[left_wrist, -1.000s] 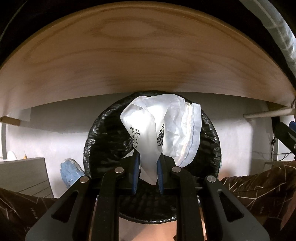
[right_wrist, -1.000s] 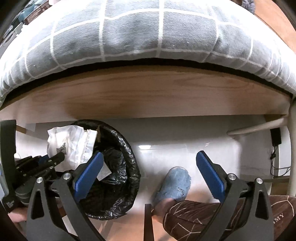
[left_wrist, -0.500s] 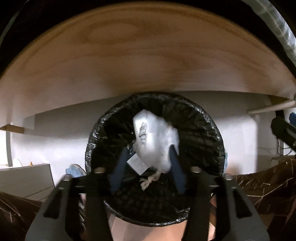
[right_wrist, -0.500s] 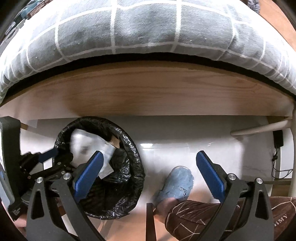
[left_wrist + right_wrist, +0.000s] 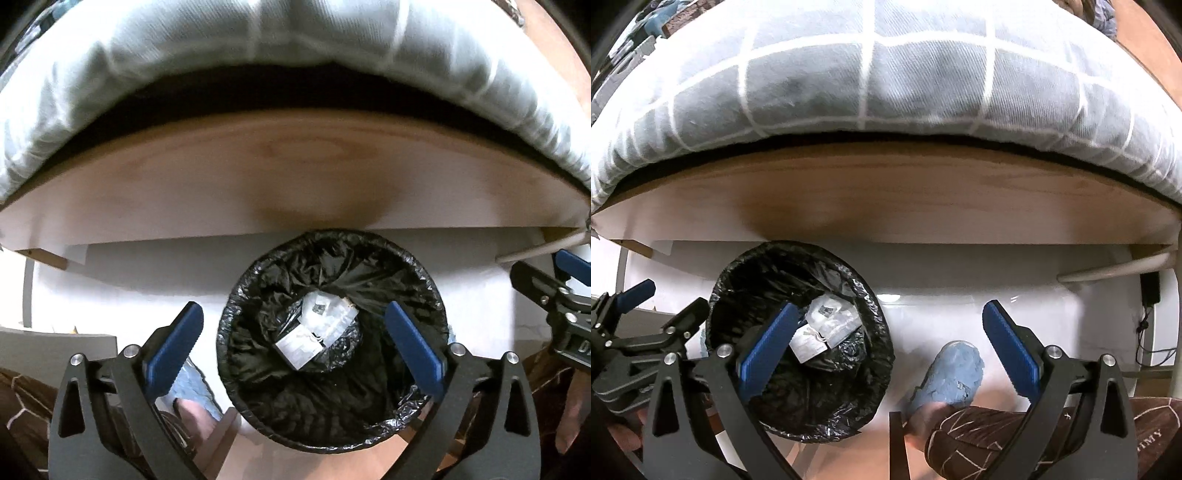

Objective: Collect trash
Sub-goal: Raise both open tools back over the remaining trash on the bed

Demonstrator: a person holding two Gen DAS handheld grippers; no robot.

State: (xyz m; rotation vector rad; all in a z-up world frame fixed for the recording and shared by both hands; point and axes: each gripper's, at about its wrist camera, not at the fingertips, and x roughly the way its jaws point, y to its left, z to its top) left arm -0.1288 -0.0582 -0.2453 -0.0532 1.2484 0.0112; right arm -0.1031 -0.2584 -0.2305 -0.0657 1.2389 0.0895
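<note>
A round bin with a black liner (image 5: 410, 280) stands on the white floor below a wooden bed rail. A crumpled clear plastic bag (image 5: 330, 315) with a printed label lies loose at its bottom, beside a white card (image 5: 297, 345). My left gripper (image 5: 292, 307) hangs above the bin mouth. Its jaws are opening wide and nothing is between the blue pads (image 5: 173, 347). In the right wrist view the same bin (image 5: 798, 249) and bag (image 5: 833, 317) sit at the left. My right gripper (image 5: 890, 307) is open and empty over the floor, to the right of the bin.
A grey checked duvet (image 5: 886, 74) overhangs the wooden bed rail (image 5: 886, 195) above the bin. A foot in a blue shoe cover (image 5: 951, 373) and a brown patterned trouser leg (image 5: 990, 435) lie right of the bin. A grey box (image 5: 55, 350) stands at the left.
The left gripper let go of the plastic bag, which dropped to the bottom of the bin. Its jaws spread wide and it rose away from the bin. The right gripper stayed put.
</note>
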